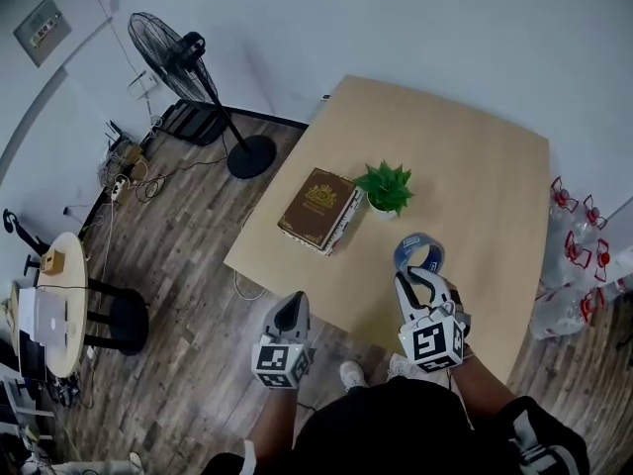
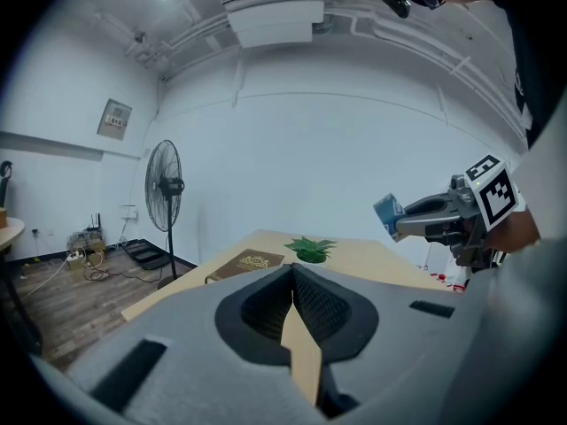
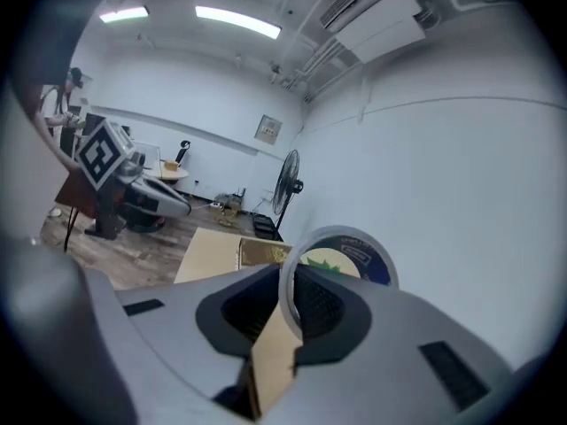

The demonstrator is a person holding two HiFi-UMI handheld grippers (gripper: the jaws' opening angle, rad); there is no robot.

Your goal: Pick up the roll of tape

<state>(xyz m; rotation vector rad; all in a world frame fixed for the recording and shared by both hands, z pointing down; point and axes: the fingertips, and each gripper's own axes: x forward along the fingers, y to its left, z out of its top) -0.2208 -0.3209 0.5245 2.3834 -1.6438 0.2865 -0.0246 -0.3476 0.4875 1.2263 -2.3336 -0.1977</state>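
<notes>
The right tongs [image 1: 416, 277] pinched the roll of tape [image 1: 405, 248] upright by its rim, above the tabletop's [image 1: 475, 166] near right part; the left tongs [image 1: 290, 310] were pressed together, empty. A small white pot [image 1: 379, 212] held a green plant [image 1: 386, 185] beside a brown book [image 1: 318, 209]; the tape's blue label [image 3: 374, 261] was unreadable.
</notes>
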